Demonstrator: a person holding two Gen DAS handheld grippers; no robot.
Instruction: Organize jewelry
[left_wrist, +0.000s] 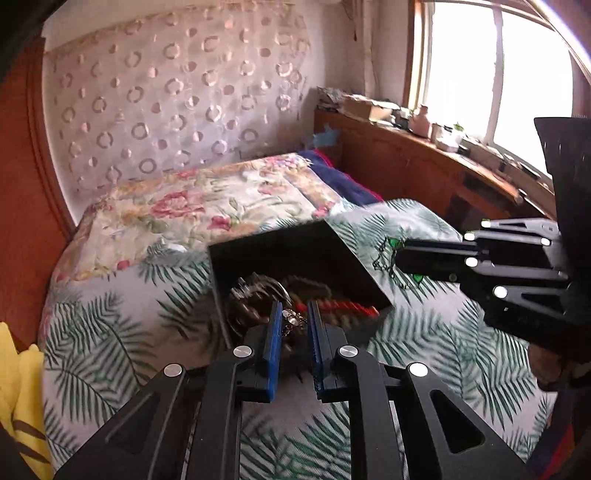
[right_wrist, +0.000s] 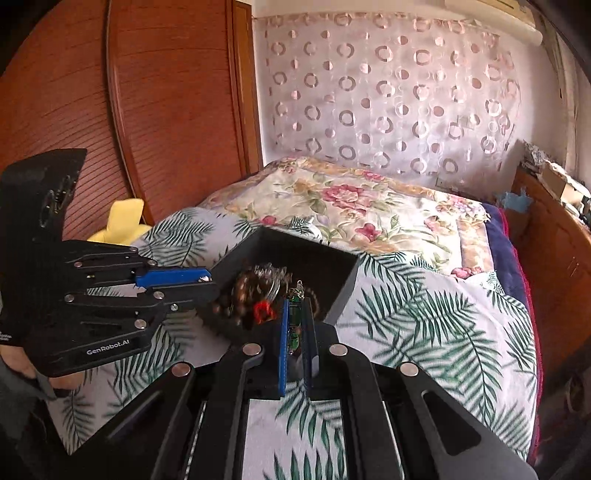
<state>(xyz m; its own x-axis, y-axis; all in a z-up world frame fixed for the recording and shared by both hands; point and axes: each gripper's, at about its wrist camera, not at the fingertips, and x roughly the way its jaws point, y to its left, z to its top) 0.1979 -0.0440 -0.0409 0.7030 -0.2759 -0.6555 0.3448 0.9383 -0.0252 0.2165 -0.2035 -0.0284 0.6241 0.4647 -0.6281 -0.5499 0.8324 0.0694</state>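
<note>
A black open box (left_wrist: 295, 254) stands on the palm-leaf bedspread and holds bead bracelets, silver rings and a red cord (left_wrist: 347, 306). My left gripper (left_wrist: 294, 314) is at the box's near edge with a small silver chain piece (left_wrist: 291, 321) hanging between its blue pads, which stand slightly apart. My right gripper (right_wrist: 295, 310) is shut on a green-stone chain necklace (right_wrist: 294, 317) at the box's (right_wrist: 306, 254) near right edge. From the left wrist view, the right gripper (left_wrist: 397, 258) carries the green necklace (left_wrist: 391, 245) beside the box's right corner.
A folded floral quilt (left_wrist: 207, 206) lies behind the box. A wooden wardrobe (right_wrist: 110, 110) stands at the left, with a yellow cloth (right_wrist: 122, 218) at its foot. A cluttered wooden sill (left_wrist: 424, 147) runs under the window on the right.
</note>
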